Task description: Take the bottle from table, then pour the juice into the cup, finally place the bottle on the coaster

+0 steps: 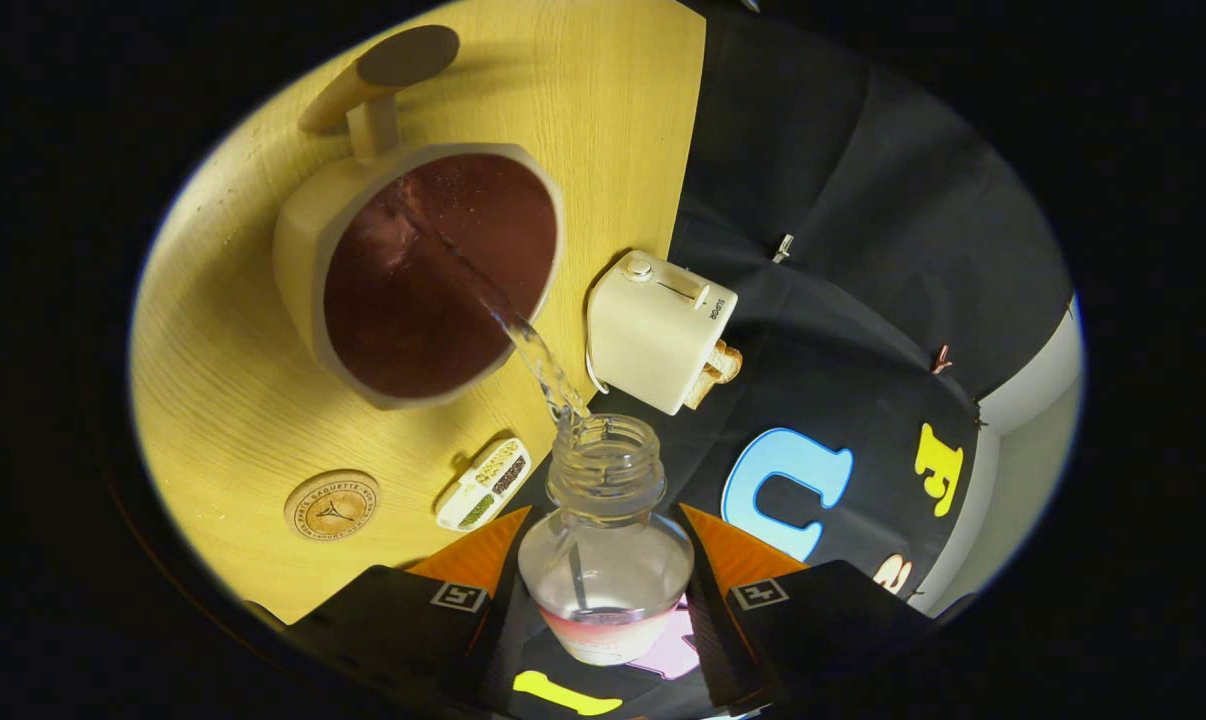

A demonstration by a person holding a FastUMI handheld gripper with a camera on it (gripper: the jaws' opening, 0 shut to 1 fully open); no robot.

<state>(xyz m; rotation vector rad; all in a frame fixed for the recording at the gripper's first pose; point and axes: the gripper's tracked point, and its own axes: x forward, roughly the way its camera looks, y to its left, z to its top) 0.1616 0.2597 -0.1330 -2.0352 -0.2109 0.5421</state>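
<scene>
A pale wooden desk (233,400) stands against the booth's black cloth wall. The gripper (606,590) has its two fingers clamped on a clear plastic bottle (606,560), uncapped, nearly drained, tilted over the desk's edge. A thin clear stream (523,345) runs from its threaded neck into the cream cup (308,225), whose inside is dark brown. A round wooden coaster (332,505) lies near the desk's edge beside a small white tray (484,484). A cream toaster (658,330) sits at the desk's edge, just beyond the bottle's mouth.
</scene>
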